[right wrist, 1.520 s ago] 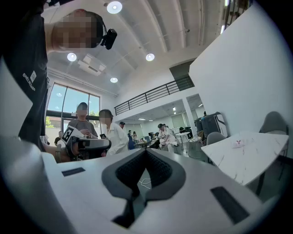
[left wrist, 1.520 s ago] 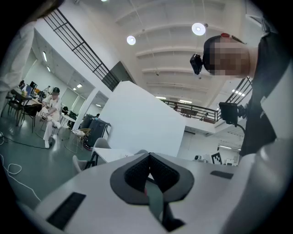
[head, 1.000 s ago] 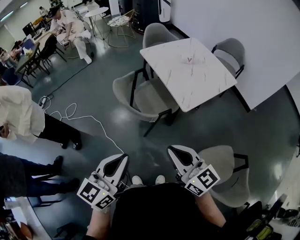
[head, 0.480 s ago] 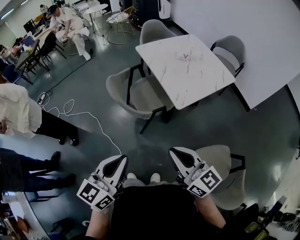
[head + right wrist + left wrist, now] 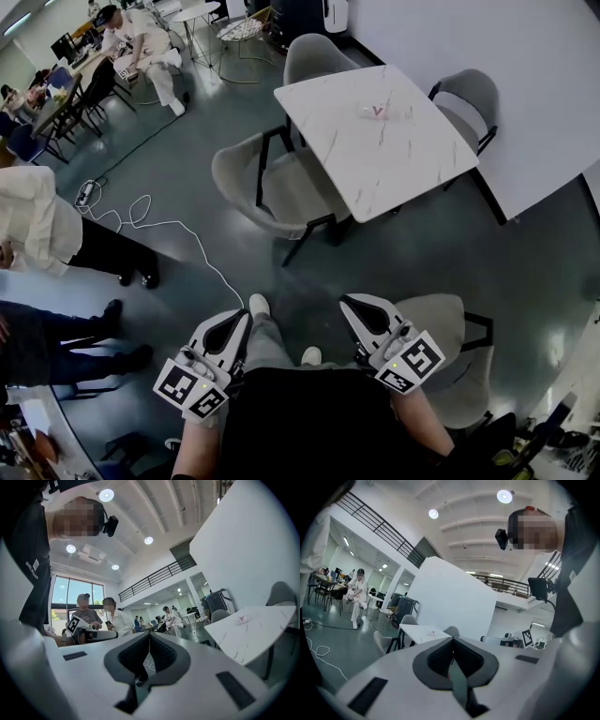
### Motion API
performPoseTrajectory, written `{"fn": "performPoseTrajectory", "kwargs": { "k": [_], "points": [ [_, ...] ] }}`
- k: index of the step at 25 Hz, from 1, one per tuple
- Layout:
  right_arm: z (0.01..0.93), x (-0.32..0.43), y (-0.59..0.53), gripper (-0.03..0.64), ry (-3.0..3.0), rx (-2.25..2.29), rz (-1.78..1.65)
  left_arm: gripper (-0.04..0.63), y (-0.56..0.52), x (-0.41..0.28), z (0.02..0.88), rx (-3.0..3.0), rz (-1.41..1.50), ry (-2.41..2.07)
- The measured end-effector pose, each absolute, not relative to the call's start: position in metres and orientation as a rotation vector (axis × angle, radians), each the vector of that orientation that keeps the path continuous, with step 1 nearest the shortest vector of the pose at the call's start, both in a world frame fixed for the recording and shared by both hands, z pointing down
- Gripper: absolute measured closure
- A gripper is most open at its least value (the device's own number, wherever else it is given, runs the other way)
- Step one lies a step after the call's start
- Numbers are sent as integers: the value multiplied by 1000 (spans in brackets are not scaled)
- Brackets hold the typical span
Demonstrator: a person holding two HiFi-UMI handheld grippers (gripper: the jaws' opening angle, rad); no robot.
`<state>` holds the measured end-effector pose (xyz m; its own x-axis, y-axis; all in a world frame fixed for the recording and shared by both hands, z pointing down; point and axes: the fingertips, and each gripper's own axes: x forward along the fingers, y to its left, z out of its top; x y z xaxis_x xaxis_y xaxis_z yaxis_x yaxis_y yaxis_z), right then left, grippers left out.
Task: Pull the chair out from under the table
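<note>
Both tools were pressed together with nothing between them. The left hand-held gripper (image 5: pixel 246 317) showed its two dark, ribbed rubber pads meeting in a thin seam inside a smooth white shell. The right hand-held gripper (image 5: pixel 346 301) looked the same, its tapered black jaws closed to a point. Each carried a cube with black-and-white square markers at its rear, near the person's body.

Ahead of them, well apart from both tools, stood a square tabletop (image 5: pixel 394 159) with a white, marble-veined surface and rounded corners. A small pale item with a red mark (image 5: pixel 379 112) lay on it near the far side.

The chair (image 5: pixel 286 192) nearest the person had a curved, grey upholstered shell on thin black legs. Its seat was pushed partly beneath the near-left edge of the tabletop, with its rounded back turned outward. Two matching grey chairs stood at the far side (image 5: pixel 314 58) and the right side (image 5: pixel 469 94). A fourth (image 5: pixel 452 337) stood just beside the right tool.

The floor (image 5: pixel 441 253) was dark grey-green and glossy, and a thin white cable (image 5: pixel 155 225) lay looped across it to the left.
</note>
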<state>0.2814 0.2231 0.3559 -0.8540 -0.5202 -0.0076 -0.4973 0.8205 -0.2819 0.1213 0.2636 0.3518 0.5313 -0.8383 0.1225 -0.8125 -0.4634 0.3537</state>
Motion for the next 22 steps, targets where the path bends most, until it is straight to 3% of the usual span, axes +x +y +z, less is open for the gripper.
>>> {"fn": "performPoseTrajectory", "kwargs": {
  "k": [22],
  "points": [
    [375,106,52,604,2981,-936,-474,592,91,-62,386,2328,-153,-1286]
  ]
}}
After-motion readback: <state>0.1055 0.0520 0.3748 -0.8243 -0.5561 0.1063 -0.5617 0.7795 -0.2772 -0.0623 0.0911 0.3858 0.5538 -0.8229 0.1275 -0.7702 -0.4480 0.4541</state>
